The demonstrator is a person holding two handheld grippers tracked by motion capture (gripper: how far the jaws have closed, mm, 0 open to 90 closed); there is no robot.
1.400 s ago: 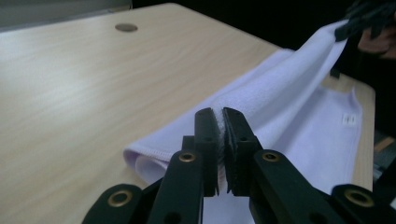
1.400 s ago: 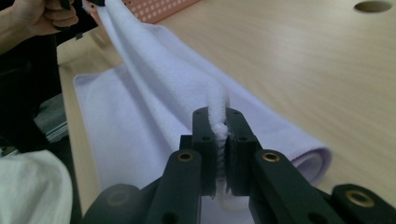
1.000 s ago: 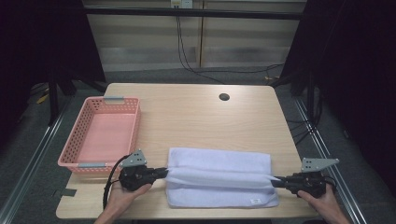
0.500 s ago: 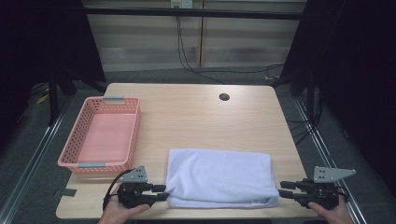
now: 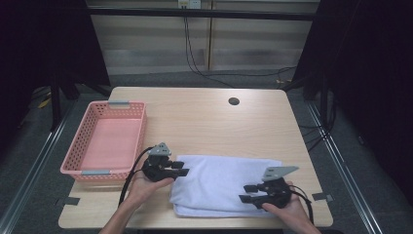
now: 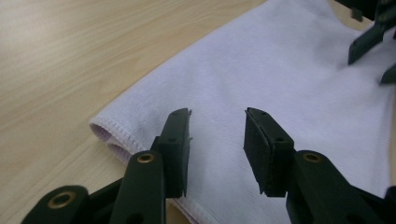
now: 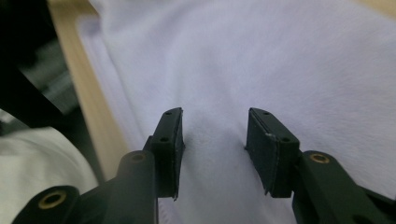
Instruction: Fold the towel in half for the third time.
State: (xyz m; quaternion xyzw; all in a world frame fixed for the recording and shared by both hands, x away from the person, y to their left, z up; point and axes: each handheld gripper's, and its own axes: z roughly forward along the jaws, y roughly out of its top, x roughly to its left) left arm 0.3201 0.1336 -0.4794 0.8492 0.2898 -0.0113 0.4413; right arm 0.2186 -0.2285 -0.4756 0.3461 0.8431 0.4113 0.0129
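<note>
Pale wooden table (image 5: 204,122) in a dark-curtained bay; nearest its front edge lies a white towel (image 5: 221,183), folded into a long band, flat and square to that edge. Right gripper (image 5: 249,193) hovers over the towel's near right part, jaws having just opened, nothing between them; left gripper (image 5: 184,168) sits at the towel's left end, likewise released, likely for a next fold. Farther left stands an empty pink basket (image 5: 127,104), apart, presumably the towel's destination.

We see a white towel (image 5: 226,184) with a stitched hem, a pale wood-grain counter (image 5: 204,119), a pink basket (image 5: 104,144) of perforated lattice with grey handle tabs, and two black claws, left (image 5: 184,168) and right (image 5: 247,193).
</note>
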